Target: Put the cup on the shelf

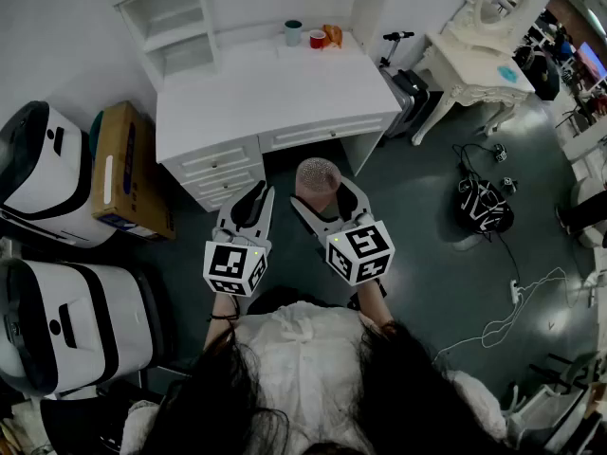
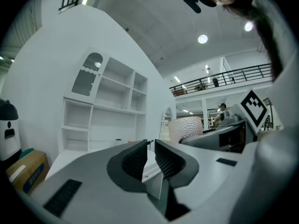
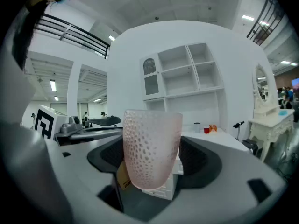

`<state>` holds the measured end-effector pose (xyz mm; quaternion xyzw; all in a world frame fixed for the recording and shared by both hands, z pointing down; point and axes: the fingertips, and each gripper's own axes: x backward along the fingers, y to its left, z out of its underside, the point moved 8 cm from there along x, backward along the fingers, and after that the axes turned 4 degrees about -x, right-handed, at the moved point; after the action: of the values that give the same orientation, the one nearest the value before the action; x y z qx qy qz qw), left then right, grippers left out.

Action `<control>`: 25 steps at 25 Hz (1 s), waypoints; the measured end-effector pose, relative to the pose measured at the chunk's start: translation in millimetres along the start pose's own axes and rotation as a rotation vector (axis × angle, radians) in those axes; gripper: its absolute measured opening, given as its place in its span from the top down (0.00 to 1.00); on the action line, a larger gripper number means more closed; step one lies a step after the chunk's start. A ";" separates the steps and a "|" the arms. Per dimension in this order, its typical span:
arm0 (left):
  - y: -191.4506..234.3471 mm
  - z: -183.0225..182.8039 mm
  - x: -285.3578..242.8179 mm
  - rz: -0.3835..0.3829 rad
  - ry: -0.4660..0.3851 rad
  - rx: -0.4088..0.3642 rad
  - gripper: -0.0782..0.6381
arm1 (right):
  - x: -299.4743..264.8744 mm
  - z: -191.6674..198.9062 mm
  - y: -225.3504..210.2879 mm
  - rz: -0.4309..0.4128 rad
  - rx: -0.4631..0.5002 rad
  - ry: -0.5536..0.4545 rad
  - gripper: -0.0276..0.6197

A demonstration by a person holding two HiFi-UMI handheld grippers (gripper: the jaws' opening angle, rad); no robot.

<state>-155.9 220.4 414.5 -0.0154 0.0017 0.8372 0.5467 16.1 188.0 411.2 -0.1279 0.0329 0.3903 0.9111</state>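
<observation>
A pale pink dimpled cup hangs upright in the air in front of the white desk, and my right gripper is shut on it. In the right gripper view the cup fills the space between the dark pads of that gripper. My left gripper is beside it on the left, jaws shut with nothing between them; the cup shows to its right. The white shelf unit stands on the desk's back left, its compartments bare.
A teal cup, a red cup and an orange thing stand at the desk's back. A cardboard box and white machines lie left. A suitcase, a vanity table and a black bag lie right.
</observation>
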 end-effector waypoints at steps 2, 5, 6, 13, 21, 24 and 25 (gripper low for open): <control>3.6 0.6 0.4 0.006 0.001 0.001 0.81 | -3.6 0.5 2.2 0.003 0.001 0.000 0.41; 9.1 2.3 0.6 0.019 0.006 -0.001 0.81 | -9.3 1.8 4.9 0.012 -0.010 -0.007 0.41; 11.2 3.1 0.6 0.024 0.009 -0.002 0.81 | -11.3 2.7 5.6 0.015 -0.017 -0.012 0.41; 24.4 10.3 -1.5 0.064 0.026 -0.015 0.81 | -18.9 10.8 8.9 0.051 -0.069 -0.030 0.41; 33.5 16.3 -16.7 0.119 0.039 -0.026 0.81 | -20.4 16.2 -0.1 0.104 -0.082 -0.010 0.41; 35.8 17.1 -28.0 0.131 0.047 -0.032 0.81 | -23.2 14.1 -10.9 0.122 -0.084 -0.007 0.41; 36.7 17.8 -32.1 0.132 0.050 -0.033 0.81 | -24.6 13.8 -15.1 0.126 -0.085 -0.006 0.41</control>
<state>-177.1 176.6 432.6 -0.0453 0.0024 0.8706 0.4899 9.4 164.3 431.5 -0.1628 0.0216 0.4484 0.8786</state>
